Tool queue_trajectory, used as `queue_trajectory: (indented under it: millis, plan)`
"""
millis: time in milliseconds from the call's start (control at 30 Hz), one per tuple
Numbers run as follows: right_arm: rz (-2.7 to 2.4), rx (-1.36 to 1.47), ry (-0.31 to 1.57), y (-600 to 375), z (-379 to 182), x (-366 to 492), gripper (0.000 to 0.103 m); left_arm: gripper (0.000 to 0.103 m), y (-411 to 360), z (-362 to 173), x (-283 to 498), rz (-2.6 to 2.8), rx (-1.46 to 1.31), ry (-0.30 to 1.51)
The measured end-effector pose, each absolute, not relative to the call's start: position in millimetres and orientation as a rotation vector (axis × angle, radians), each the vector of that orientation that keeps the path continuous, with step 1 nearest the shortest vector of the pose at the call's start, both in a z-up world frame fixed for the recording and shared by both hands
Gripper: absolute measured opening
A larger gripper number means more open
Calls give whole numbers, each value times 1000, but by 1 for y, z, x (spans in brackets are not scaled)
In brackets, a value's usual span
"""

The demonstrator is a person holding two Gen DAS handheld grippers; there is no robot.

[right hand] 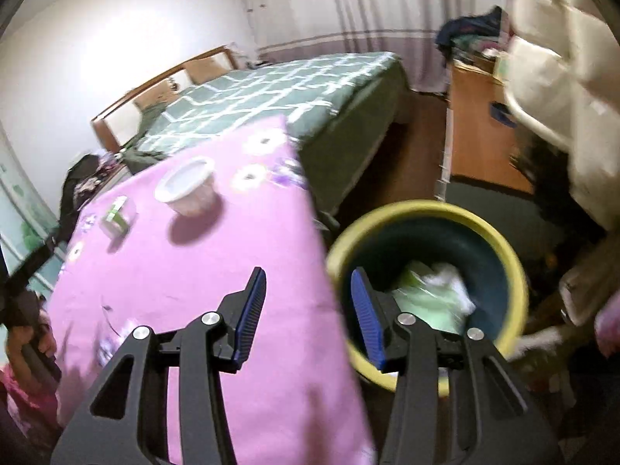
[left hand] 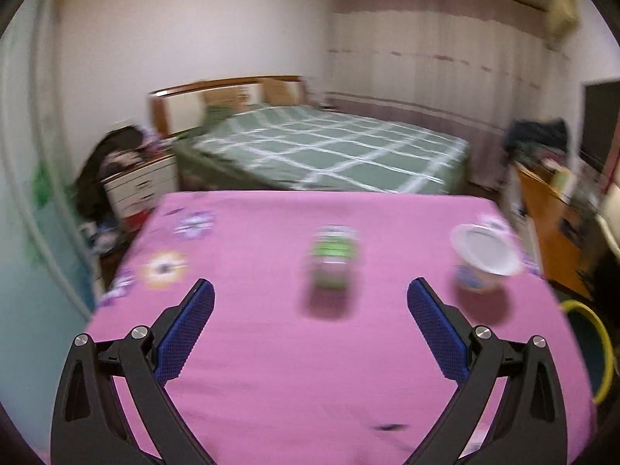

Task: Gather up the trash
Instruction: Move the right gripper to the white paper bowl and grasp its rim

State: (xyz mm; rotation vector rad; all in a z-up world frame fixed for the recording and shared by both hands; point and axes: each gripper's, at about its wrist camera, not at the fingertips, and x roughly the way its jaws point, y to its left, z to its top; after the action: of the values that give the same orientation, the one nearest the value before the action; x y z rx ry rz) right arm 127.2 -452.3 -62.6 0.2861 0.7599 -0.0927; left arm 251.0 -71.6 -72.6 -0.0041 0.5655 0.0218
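Just ahead of L gripper [left hand: 310,290]: carton [left hand: 332,257].

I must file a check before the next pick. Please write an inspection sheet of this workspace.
Surface: pink flowered tablecloth, mostly bare.
Job's things: green-labelled container, blurred, on the cloth; white cup to its right in the left wrist view; yellow-rimmed bin beside the table, trash already inside.
Clutter: small dark scrap near the front edge.
Grippers: left gripper open wide, empty; right gripper partly open, empty, near the bin.
Cables: nothing seen.
Surroundings: bed with green checked cover, orange desk.
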Motion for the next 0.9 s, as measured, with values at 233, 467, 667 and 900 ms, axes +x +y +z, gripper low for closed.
queue_trajectory:
  millis: [233, 467, 667, 900]
  plan:
    - [-11, 267, 771, -401, -53, 216, 44, 98, 22, -98, 269, 195, -52, 572]
    - [-35, 257, 846, -371, -62, 318, 44, 98, 31, -116, 280, 183, -54, 612]
    - [-70, 280, 929, -370, -88, 353, 38, 98, 21, -118, 281, 177, -46, 608]
    - [-53, 310, 931, -376, -102, 354, 10, 98, 11, -113, 281, 175, -39, 612]
